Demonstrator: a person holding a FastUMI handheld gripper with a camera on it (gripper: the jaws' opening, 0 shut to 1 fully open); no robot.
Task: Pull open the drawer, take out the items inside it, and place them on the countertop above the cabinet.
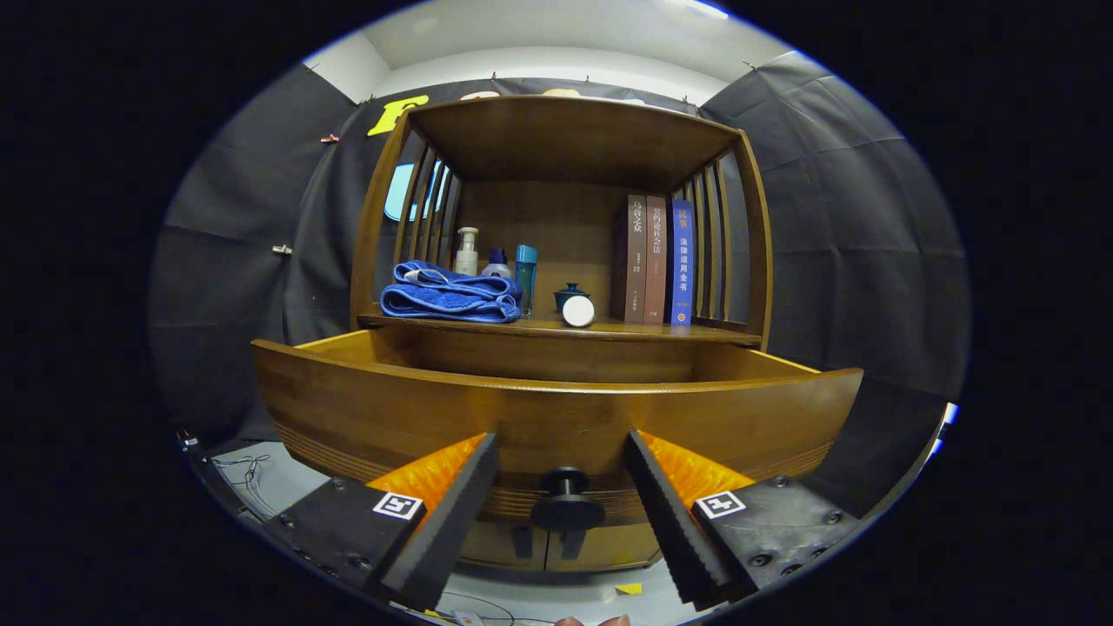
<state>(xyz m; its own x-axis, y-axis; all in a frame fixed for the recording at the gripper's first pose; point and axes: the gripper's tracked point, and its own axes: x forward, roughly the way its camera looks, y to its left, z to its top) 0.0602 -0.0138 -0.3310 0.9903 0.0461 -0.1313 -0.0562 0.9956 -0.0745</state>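
While the tool (561, 522) stands apart around the knob (567, 504), pulling the drawer (556, 409) further may tip it out

I am in a recording booth dressed up as a home corner. Black cloth (852, 226) hangs as walls on every side, clipped up under a plain white ceiling (556, 39). In front of me stands a wooden cabinet (565, 148) with household things on its counter (609, 329): a folded blue towel (448, 296), toiletry bottles (468, 252), a small teacup (570, 294) and upright books (656, 259).
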